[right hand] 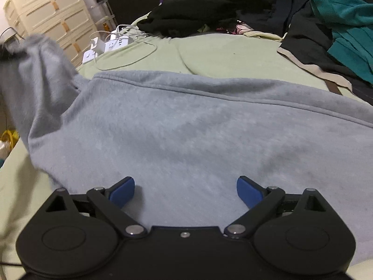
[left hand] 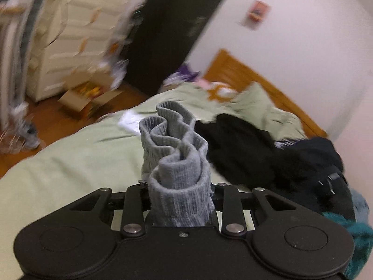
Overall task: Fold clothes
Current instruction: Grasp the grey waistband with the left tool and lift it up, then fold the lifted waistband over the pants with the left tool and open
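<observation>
A grey sweatshirt [right hand: 186,126] lies spread on the light green bed cover [right hand: 221,53]. My left gripper [left hand: 180,193] is shut on its bunched ribbed cuff [left hand: 177,144], which sticks up between the hidden fingers, held above the bed. In the right wrist view that sleeve [right hand: 39,74] rises at the left, blurred. My right gripper [right hand: 185,190] is open, its blue pads [right hand: 122,192] spread just over the sweatshirt's near part, holding nothing.
A heap of black clothes [right hand: 209,7] and a teal garment [right hand: 347,35] lie on the bed's far right. White power strips with cables [right hand: 109,44] sit at the far left edge. Cream drawers [right hand: 46,16] and an open cardboard box [left hand: 86,98] stand beyond the bed.
</observation>
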`<state>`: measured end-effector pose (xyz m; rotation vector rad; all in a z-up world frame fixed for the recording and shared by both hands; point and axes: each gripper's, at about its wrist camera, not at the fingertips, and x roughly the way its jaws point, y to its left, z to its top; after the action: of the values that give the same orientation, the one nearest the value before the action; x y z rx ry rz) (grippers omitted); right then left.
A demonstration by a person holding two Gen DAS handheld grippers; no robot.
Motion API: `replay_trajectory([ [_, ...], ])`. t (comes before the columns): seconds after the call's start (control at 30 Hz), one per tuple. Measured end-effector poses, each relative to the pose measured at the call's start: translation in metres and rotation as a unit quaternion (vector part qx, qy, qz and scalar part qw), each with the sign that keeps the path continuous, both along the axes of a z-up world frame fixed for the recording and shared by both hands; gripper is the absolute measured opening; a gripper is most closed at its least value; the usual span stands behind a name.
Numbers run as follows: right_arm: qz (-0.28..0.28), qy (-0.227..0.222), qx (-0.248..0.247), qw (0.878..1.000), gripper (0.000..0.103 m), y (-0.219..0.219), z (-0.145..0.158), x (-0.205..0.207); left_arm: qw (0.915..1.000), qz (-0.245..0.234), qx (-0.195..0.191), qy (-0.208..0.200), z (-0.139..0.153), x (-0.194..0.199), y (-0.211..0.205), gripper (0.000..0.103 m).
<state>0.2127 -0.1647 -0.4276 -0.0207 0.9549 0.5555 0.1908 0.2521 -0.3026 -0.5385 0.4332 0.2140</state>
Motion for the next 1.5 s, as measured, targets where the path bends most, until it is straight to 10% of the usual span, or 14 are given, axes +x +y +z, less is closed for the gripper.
replay_trajectory([
  [0.53,-0.008,0.002,0.018,1.000,0.096,-0.109,0.009,0.012,0.9910,-0.132,0.021,-0.009,0.011,0.026,-0.193,0.032],
  [0.93,-0.012,0.008,0.036,0.999,0.096,-0.165,0.000,0.017,0.9742,-0.208,0.063,0.062,-0.049,0.025,-0.313,0.032],
  [1.5,-0.009,0.016,0.051,0.999,0.096,-0.188,-0.014,0.016,0.9571,-0.223,0.129,0.133,-0.089,0.020,-0.366,0.034],
])
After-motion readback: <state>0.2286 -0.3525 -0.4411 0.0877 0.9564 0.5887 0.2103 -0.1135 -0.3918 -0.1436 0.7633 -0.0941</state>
